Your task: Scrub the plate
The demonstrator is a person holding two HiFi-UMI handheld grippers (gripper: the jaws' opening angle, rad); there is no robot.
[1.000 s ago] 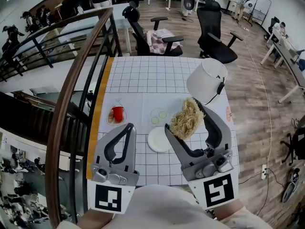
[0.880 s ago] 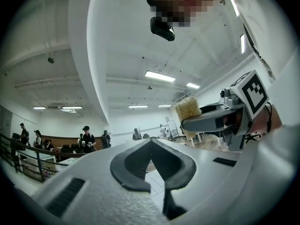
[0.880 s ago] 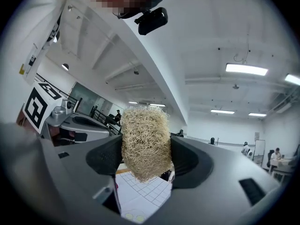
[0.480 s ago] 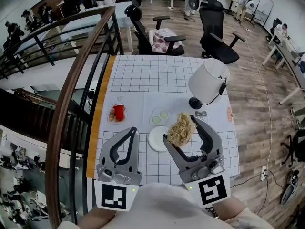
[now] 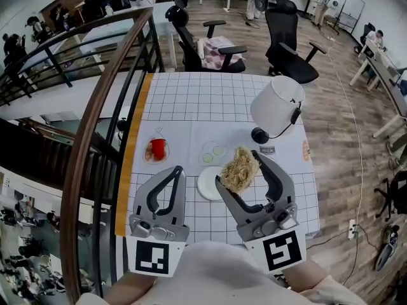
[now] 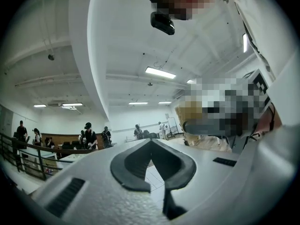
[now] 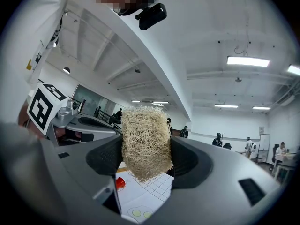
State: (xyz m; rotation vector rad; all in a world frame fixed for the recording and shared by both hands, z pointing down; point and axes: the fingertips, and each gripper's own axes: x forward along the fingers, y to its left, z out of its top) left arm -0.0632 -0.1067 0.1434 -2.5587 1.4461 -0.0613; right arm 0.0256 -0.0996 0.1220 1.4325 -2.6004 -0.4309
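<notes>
We're in an open-plan office, on an upper level, going by that curved wooden railing [image 5: 86, 148] with a lower floor showing past it. Black swivel chairs [image 5: 289, 43] stand on a wood-plank floor [image 5: 343, 132]. Long white work desks [image 5: 381, 65] run along the right, and there's a whiteboard [image 5: 349, 8] at the far end. Overhead are strip lights [image 7: 248, 61] in a white ceiling. People [image 6: 89, 136] in dark clothes stand about at the back. Right here is a desk [image 5: 191, 94] under a grid-printed cloth, with a white lamp [image 5: 276, 107] on it.
</notes>
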